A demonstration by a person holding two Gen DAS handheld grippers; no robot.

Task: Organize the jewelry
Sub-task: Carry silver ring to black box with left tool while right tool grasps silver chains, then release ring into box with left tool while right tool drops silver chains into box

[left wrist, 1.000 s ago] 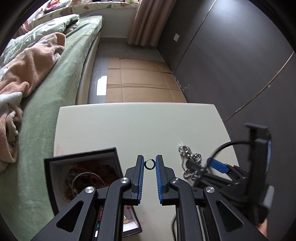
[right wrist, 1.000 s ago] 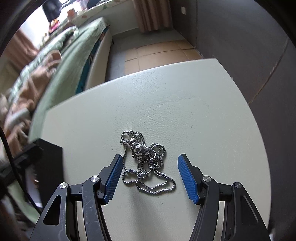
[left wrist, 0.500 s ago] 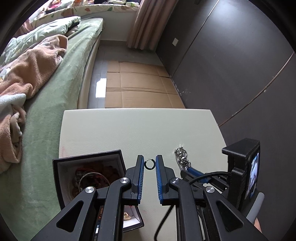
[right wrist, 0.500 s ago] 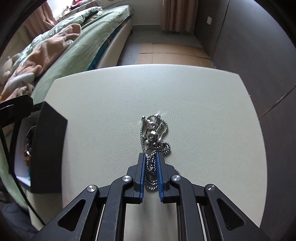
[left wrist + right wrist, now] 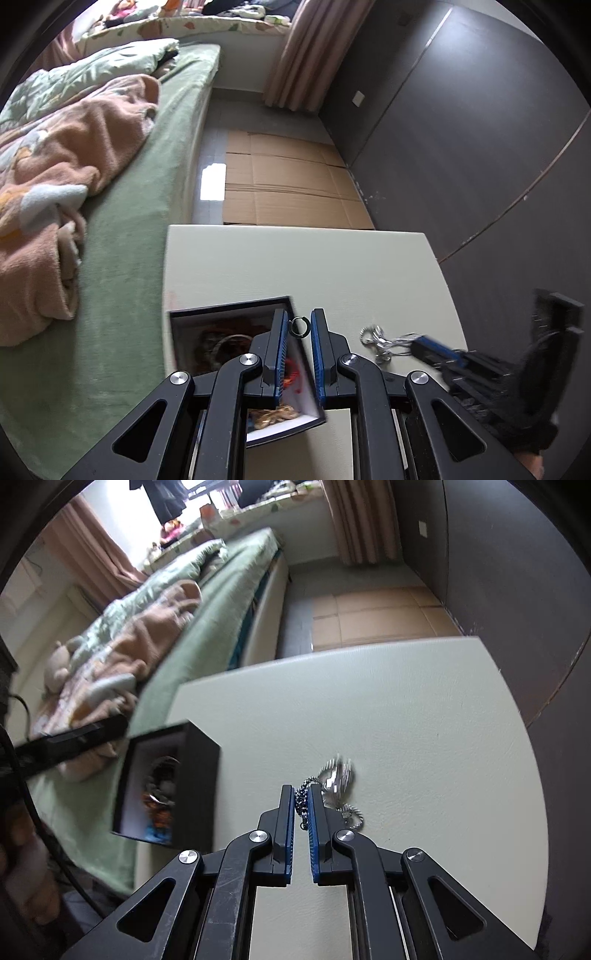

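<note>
The left gripper (image 5: 299, 325) held a small dark metal ring (image 5: 299, 327) pinched between its blue-padded fingertips, poised over the right rim of the open black jewellery box with a white lining (image 5: 236, 314), which stood at the near left corner of the pale cream leather-textured table (image 5: 295, 266). The right gripper (image 5: 302, 801) was clamped on a silver ball-chain necklace (image 5: 338, 775), the bulk of which dangled and blurred beyond the pads near the middle of the near edge, seemingly just off the surface.

The ring sat close to the very tips of the pads, so a slight easing of the grip before it was fully over the lining could, by the look of it, drop it onto the table or off the left edge toward the green bedspread (image 5: 122, 258). The necklace was caught by only a few links; its swinging pendant end might slip free, or snag the box's black wall (image 5: 199, 786) as it was carried across. With both tools apparently converging on one box already crowded with bangles and orange beads, a collision between them also seemed possible.
</note>
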